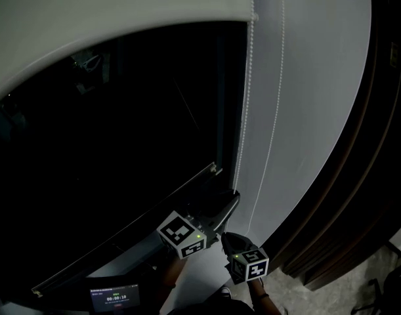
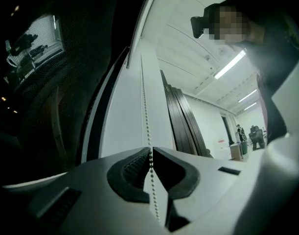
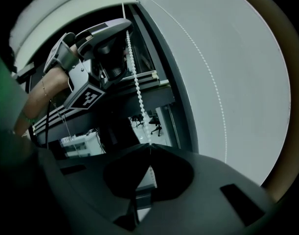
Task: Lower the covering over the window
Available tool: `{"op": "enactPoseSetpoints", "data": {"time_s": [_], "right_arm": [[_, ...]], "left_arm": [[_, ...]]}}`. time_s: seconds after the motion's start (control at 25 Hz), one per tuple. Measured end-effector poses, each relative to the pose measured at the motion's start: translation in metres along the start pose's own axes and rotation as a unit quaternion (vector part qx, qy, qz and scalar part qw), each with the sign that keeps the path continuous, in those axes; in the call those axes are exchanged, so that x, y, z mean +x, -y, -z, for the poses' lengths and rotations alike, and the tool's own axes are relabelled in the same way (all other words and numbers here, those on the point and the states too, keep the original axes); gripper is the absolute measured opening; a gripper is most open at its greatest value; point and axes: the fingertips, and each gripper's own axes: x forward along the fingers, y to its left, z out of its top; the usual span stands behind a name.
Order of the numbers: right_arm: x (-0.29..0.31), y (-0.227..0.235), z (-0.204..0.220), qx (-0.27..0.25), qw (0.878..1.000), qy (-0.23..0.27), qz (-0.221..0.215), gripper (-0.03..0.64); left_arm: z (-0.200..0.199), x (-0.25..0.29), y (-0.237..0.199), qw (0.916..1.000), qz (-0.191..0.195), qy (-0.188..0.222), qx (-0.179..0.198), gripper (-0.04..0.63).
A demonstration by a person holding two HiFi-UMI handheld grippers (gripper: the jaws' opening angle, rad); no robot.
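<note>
place: office-like workroom, dark outside | signs: large window (image 1: 121,149) with roller blind (image 1: 88,12) | ceiling strip lights (image 2: 230,65) | white walls (image 2: 208,116) | swivel chair (image 3: 154,128) showing in the glass | people (image 2: 253,136) standing far right

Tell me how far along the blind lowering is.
Done: the blind covers only the top of the dark glass. In hand: the left hand-held gripper and the right hand-held gripper are shut on the bead chain. To do: most of that glass is uncovered.

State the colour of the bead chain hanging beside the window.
White. The bead chain shows best in the right gripper view.
</note>
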Motion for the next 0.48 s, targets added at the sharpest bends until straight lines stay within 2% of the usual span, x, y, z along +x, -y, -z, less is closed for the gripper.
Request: {"op": "enactPoseSetpoints", "data": {"time_s": [0.2, 0.36, 0.48], "right_arm": [[-0.004, -0.003, 0.000, -0.004, 1.000, -0.001, 0.001, 0.012], [-0.017, 0.004, -0.011, -0.053, 0.998, 0.000, 0.043, 0.012], [-0.032, 0.005, -0.038, -0.069, 0.996, 0.031, 0.041, 0.014]], "left_arm": [[0.000, -0.007, -0.007, 0.9997, -0.024, 0.006, -0.007, 0.007], [-0.002, -0.012, -0.011, 0.9985, -0.041, 0.027, -0.024, 0.005], [-0.003, -0.015, -0.016, 0.9978, -0.054, 0.029, -0.026, 0.003]]}}
